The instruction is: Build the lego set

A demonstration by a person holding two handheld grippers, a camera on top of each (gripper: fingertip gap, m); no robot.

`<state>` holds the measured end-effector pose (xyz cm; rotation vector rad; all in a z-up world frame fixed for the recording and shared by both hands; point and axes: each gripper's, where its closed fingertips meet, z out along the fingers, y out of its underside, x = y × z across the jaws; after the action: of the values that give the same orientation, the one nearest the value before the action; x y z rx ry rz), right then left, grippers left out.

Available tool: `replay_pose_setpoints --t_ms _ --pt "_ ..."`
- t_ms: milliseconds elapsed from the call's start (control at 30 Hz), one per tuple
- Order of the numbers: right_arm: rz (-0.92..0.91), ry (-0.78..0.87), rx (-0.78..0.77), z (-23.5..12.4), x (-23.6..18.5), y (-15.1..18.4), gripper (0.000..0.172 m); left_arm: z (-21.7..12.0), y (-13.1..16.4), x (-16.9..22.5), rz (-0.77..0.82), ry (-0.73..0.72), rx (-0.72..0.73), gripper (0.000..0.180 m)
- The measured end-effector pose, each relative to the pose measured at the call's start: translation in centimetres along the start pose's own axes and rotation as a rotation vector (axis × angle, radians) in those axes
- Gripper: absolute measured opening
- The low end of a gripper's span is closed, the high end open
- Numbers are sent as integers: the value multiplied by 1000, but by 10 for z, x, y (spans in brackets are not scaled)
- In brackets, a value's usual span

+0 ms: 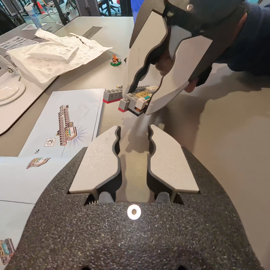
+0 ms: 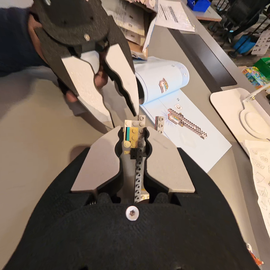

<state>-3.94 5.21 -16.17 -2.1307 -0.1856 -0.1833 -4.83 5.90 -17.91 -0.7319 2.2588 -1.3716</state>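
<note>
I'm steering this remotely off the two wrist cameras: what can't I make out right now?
- Rear of the brick model: runs under the right gripper body in the right wrist view.
- Grey and red brick block: partly hidden behind the right gripper's finger in the left wrist view.
- Left gripper tips: motion-blurred in the right wrist view.
- Small orange and green piece: too small to identify.
- Instruction booklet: cut off by the left edge.

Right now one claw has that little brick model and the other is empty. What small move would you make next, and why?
Probably ease the open left gripper forward toward the free front end of the brick model. The right gripper clamps the model above the table, and the left one's jaws stand apart with nothing between them, just short of it.
</note>
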Motion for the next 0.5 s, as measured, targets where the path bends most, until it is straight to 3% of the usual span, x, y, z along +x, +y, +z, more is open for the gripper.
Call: replay_pose_setpoints --t_ms 233,500 --pt "-10 -25 68 -4 -9 -15 27 0 -17 10 104 -11 109 33" --pt "33 -43 115 -5 -9 -18 27 -1 -21 12 121 -2 139 28"
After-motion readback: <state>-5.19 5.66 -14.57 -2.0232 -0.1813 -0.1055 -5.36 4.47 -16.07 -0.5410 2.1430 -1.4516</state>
